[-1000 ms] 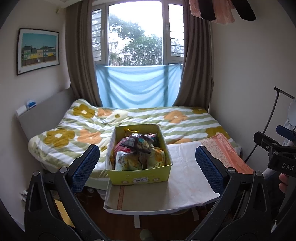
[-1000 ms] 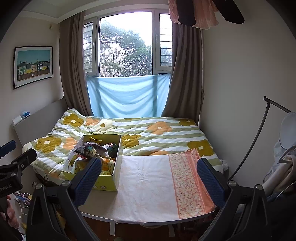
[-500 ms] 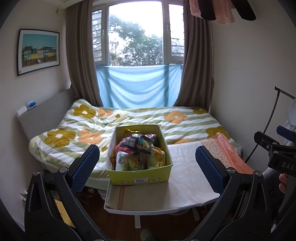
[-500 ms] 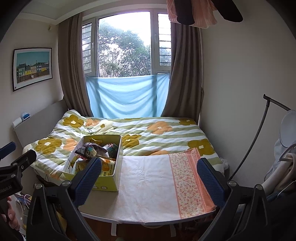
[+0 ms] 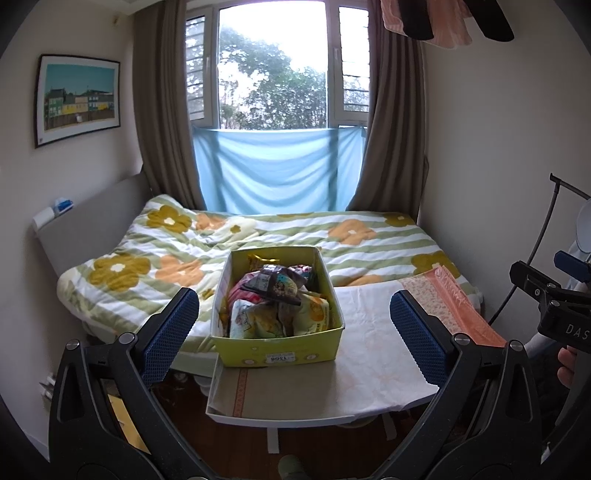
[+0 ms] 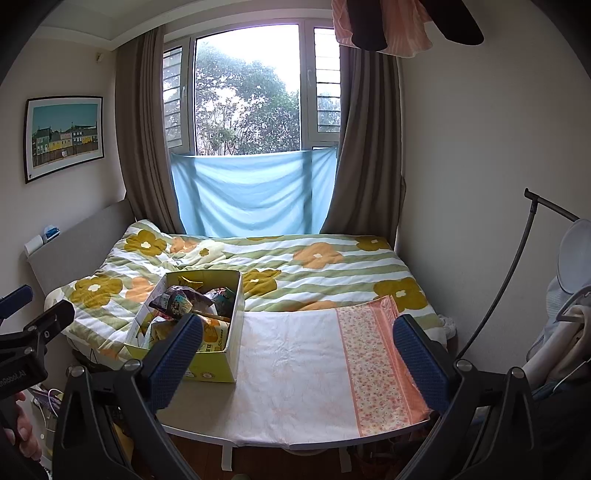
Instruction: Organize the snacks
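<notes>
Left gripper (image 5: 294, 328) fingers spread wide, empty. Yellow-green snack box (image 5: 277, 321) centre frame on bench (image 5: 369, 376), heaped with snack packets (image 5: 275, 295): light, crinkly, slippery, so pinch top seams. Right gripper (image 6: 298, 356) also wide apart, empty.

Ahead of me at twelve o'clock a window (image 5: 273, 66) shows trees, flanked by brown curtains (image 5: 166, 110) and half covered below by a light blue sheet (image 5: 277, 170). Under it lies a bed (image 6: 295, 266) with a green-striped quilt printed in yellow and orange flowers, its grey headboard (image 5: 96, 218) off at nine o'clock, and above that, at ten o'clock, a framed picture (image 5: 78, 98) of coloured houses hangs on the wall. At one o'clock pink and dark clothing (image 6: 391, 26) hangs from above, and at three o'clock a thin black bent pole (image 6: 506, 273) stands against the bare wall.
</notes>
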A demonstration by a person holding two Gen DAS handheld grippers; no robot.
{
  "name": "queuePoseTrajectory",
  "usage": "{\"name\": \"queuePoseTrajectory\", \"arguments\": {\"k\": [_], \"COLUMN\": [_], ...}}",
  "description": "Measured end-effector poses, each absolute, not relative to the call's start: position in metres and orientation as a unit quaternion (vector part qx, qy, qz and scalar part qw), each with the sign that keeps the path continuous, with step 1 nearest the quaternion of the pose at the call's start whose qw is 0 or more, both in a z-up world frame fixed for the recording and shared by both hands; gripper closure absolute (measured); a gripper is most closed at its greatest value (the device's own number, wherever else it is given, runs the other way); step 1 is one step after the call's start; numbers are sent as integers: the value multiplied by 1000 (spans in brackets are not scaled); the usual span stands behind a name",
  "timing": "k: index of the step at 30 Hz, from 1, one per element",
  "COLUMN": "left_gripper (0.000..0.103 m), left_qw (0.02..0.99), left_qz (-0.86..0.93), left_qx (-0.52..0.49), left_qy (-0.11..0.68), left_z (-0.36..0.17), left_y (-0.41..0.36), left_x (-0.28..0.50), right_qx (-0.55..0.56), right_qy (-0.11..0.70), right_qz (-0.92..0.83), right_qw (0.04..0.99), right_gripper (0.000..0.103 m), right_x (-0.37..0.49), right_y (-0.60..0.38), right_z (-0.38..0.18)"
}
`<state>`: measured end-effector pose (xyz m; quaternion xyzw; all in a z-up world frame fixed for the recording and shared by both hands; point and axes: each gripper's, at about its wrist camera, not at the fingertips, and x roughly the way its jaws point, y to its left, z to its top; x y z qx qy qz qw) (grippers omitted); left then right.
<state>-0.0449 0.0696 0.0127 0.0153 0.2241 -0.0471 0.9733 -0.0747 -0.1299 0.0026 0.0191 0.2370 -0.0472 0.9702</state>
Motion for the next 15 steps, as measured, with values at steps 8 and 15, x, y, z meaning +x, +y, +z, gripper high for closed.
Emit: {"name": "queuePoseTrajectory", "arguments": {"k": [8, 15], "left_gripper": [0, 0], "left_qw": [973, 973], "left_qz": [-33, -33], "left_qx": [28, 28], "left_qy": [226, 228], "left_z": [9, 5], "left_y": [65, 62], "left_x": [-43, -40], "right_qx": [21, 24], "right_qy": [238, 241], "right_qz": [-49, -51], "right_qw": [970, 969], "right_gripper": [1, 1], "right_x": [-74, -74], "right_y": [-131, -135], "right_z": [3, 2]}}
